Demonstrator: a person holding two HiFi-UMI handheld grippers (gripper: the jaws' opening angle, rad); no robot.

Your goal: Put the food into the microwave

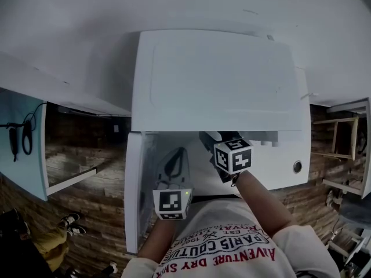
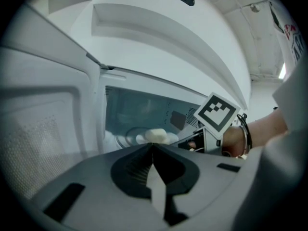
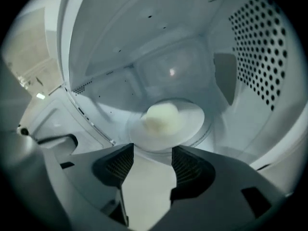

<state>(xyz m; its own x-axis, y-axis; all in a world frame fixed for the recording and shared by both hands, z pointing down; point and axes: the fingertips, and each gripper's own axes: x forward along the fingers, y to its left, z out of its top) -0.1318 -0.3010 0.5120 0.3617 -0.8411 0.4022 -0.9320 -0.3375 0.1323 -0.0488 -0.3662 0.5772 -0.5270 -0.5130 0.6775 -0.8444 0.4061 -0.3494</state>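
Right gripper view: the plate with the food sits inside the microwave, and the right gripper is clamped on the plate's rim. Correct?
Not quite. The plate with the food does sit inside the microwave, but the right gripper is not clamped on the rim: its jaws stand wide apart and press on nothing. The right gripper view shows it.

A round white plate (image 3: 193, 123) lies on the bottom of the open microwave (image 3: 144, 47). A pale lump of food (image 3: 161, 118) sits on it, left of centre.
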